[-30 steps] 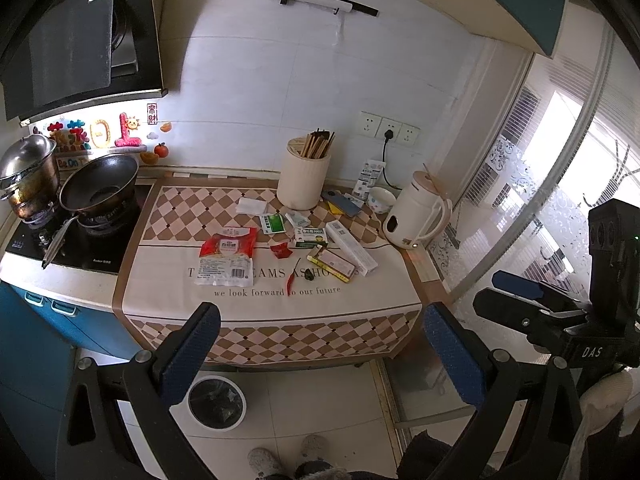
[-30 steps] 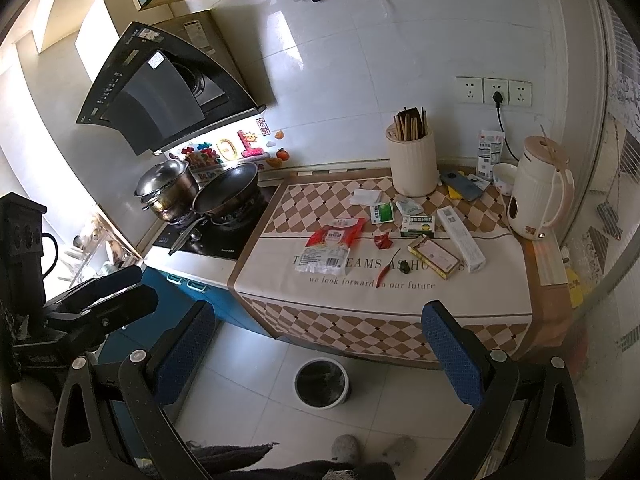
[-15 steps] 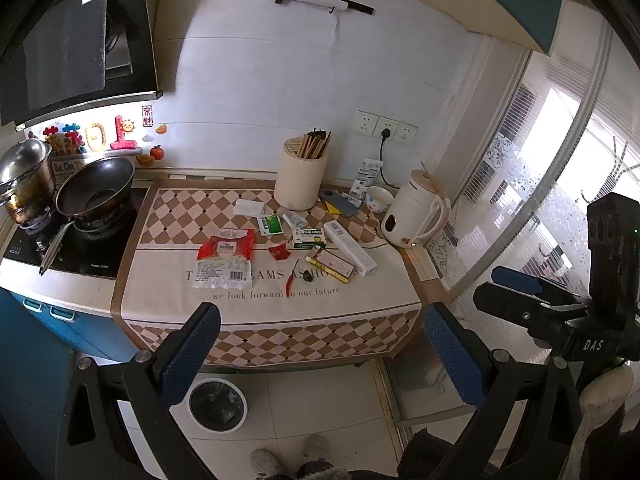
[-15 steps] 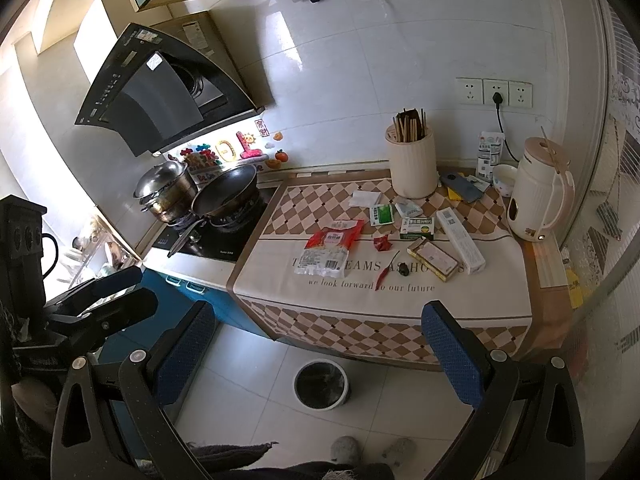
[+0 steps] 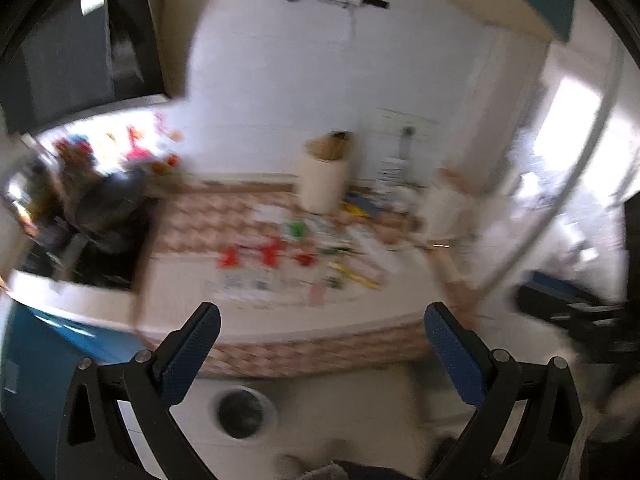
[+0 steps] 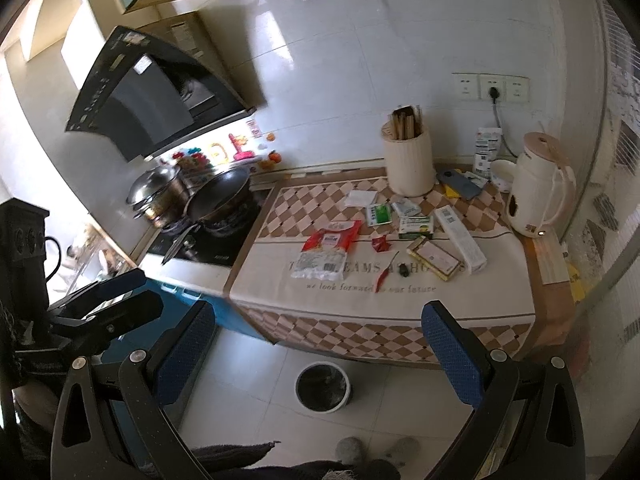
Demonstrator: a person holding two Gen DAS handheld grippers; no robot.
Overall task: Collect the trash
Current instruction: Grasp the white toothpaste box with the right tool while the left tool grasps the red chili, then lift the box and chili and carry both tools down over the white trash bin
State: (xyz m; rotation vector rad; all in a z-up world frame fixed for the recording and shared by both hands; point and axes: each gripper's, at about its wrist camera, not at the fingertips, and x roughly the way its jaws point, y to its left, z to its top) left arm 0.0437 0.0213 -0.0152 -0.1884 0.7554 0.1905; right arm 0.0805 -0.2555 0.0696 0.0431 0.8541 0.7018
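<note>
right claw [image 6: 318, 352]: spread wide, holding nothing; i keep it well back from the counter, above the floor.
left claw [image 5: 320, 348]: also spread and empty; its view is smeared, so i judge position from the right view only.
bin [image 6: 323, 386]: on the floor just in front of the counter, mouth up. i plan each carry as a short drop straight down to it.
cloth [image 6: 400, 304]: hangs over the counter edge; i come in from above so a finger does not snag it.
chili [image 6: 385, 273]: thin, flat, nearest the edge. i judge it the hardest pinch, so i close low and along its length.
noodle bag [image 6: 326, 250]: limp; i grip one end, not the middle.
wrapper [image 6: 380, 243]: small and crumpled, easy first pick.
boxes [image 6: 436, 258]: lying flat to the right; i pinch across the narrow side.
kettle [image 6: 536, 196]: far right, corded. i steer clear of it.
</note>
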